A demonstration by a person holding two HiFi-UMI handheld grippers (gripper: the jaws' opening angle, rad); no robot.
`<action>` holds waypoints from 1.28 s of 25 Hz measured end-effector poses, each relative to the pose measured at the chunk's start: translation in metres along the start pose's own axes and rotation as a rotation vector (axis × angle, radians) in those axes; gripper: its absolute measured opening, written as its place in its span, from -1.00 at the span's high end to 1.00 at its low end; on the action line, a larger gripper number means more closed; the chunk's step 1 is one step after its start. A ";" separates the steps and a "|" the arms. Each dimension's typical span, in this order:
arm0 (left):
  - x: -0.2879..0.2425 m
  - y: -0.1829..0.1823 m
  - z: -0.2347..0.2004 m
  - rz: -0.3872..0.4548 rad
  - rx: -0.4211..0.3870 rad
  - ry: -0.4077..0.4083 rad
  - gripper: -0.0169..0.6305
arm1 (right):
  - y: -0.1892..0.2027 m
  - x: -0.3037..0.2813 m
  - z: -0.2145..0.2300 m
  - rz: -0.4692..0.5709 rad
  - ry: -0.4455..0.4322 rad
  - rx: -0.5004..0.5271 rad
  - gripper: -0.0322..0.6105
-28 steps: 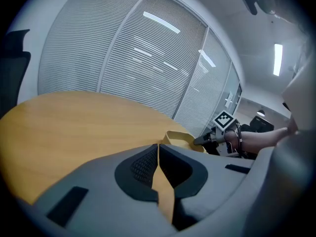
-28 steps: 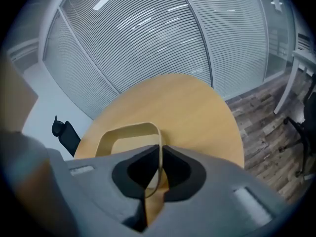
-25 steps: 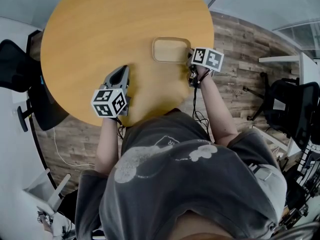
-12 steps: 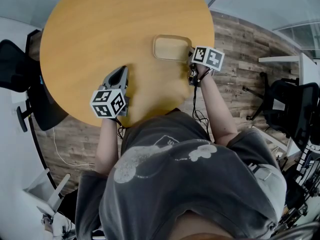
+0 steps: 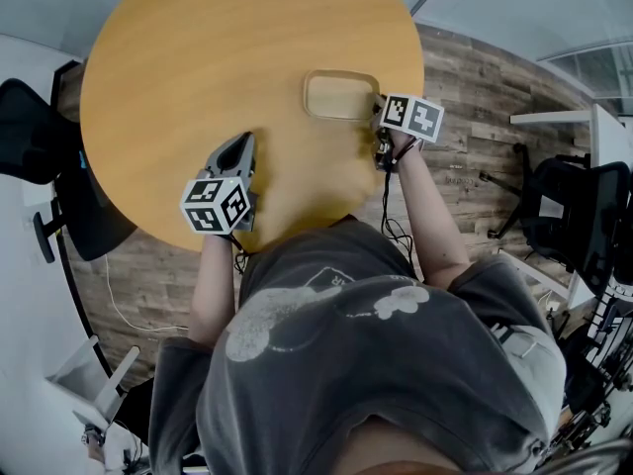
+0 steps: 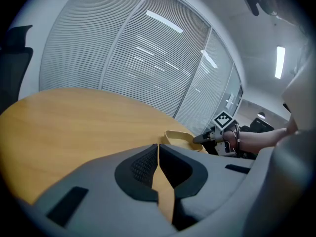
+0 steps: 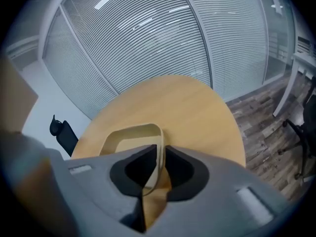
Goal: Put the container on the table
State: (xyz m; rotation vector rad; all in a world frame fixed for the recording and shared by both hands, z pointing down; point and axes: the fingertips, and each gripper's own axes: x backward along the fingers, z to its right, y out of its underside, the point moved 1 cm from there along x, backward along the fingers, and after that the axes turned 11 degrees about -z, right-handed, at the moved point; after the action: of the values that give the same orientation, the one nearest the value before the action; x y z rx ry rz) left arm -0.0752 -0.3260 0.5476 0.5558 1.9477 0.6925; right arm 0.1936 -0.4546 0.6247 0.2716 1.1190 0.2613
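Observation:
A shallow tan container (image 5: 341,95) with rounded corners lies on the round wooden table (image 5: 218,47), near its right edge. My right gripper (image 5: 377,109) comes in from that edge and is shut on the container's near right rim. In the right gripper view the thin rim (image 7: 159,147) stands pinched between the two jaws of that gripper (image 7: 161,151). My left gripper (image 5: 244,139) is shut with nothing in it, low over the table's front part, well left of the container. In the left gripper view those jaws (image 6: 158,147) meet, and the container (image 6: 178,137) shows beyond them.
Black office chairs stand at the table's left (image 5: 30,127) and on the wooden floor to the right (image 5: 579,211). A white cable (image 5: 124,315) lies on the floor at the lower left. Glass walls with blinds (image 7: 148,38) ring the room.

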 end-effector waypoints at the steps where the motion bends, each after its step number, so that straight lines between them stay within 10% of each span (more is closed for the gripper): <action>1: 0.001 0.000 0.000 0.001 -0.001 0.001 0.92 | 0.000 0.001 -0.001 0.003 -0.002 0.001 0.73; 32: 0.092 0.013 -0.007 0.073 -0.068 0.063 0.92 | 0.049 0.089 -0.050 0.247 -0.050 -0.050 0.66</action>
State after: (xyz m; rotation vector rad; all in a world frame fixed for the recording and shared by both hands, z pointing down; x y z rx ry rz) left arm -0.1202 -0.2592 0.5004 0.5710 1.9623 0.8285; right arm 0.1811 -0.3739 0.5457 0.3702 1.0278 0.4983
